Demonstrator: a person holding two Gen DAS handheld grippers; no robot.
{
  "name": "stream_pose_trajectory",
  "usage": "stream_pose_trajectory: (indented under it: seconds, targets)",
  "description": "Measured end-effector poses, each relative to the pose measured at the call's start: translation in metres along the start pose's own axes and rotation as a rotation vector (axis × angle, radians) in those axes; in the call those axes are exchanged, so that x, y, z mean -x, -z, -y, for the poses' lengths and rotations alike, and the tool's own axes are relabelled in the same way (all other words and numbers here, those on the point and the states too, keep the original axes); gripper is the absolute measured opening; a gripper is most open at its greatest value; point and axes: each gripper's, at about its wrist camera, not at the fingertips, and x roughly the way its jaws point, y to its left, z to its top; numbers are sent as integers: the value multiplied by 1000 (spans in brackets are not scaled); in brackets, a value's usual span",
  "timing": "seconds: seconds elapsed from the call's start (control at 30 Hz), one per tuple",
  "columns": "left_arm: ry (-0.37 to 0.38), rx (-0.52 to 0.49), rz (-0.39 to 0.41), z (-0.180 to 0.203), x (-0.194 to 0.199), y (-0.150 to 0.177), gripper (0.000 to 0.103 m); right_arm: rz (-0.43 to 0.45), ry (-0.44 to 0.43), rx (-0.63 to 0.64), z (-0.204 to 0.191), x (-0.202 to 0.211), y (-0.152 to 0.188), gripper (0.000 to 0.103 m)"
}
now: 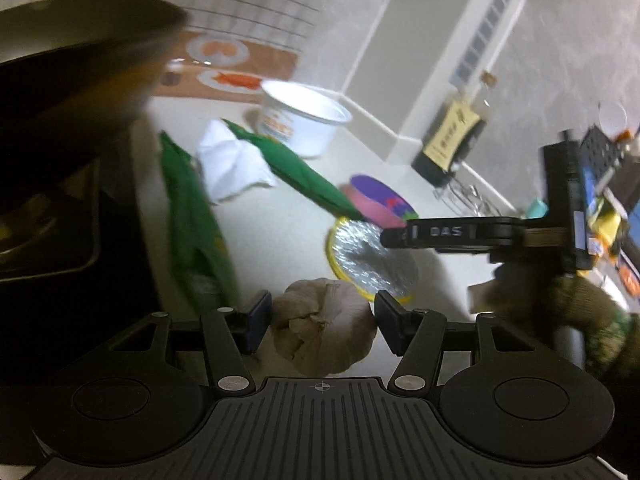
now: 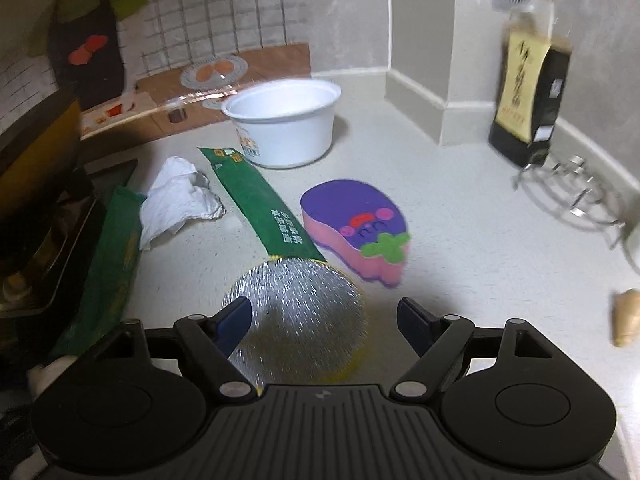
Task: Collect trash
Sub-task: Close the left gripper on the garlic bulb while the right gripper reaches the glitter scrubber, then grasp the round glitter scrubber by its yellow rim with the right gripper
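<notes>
In the left wrist view a garlic bulb (image 1: 324,336) fills the gap between the fingers of my left gripper (image 1: 323,314), which is shut on it. My right gripper (image 2: 322,312) stands open just above a round foil lid (image 2: 300,320) with a yellow rim, and its pads touch nothing. From the left wrist the right gripper (image 1: 394,236) reaches in sideways over the same foil lid (image 1: 372,264). Two green packets (image 2: 264,204) (image 2: 112,260), a crumpled white tissue (image 2: 180,200) and a white paper bowl (image 2: 284,120) lie beyond on the pale counter.
A purple and pink sponge (image 2: 360,228) sits right of the lid. A dark bottle (image 2: 528,100) and a wire rack (image 2: 572,192) stand along the right wall, with a ginger piece (image 2: 626,316) near them. A stove with a dark pan (image 1: 80,60) borders the left.
</notes>
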Motion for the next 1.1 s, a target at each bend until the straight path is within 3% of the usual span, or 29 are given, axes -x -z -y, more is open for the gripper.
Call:
stream_pose_trajectory:
  seconds: [0.2, 0.37, 0.47, 0.6, 0.9, 1.1]
  targets:
    - [-7, 58, 8, -22, 3, 3, 62, -85, 15, -33, -3, -39, -7, 81]
    - [7, 76, 10, -29, 3, 3, 62, -90, -3, -63, -4, -45, -8, 79]
    - [14, 78, 6, -28, 3, 4, 62, -91, -15, -37, -8, -43, -10, 65]
    - [21, 76, -4, -27, 0, 4, 62, -72, -12, 9, -15, -32, -13, 22]
    - [22, 75, -15, -29, -4, 3, 62, -45, -84, 8, -20, 0, -12, 13]
    - [23, 81, -20, -28, -8, 3, 62, 24, -114, 34, -27, 34, -20, 11]
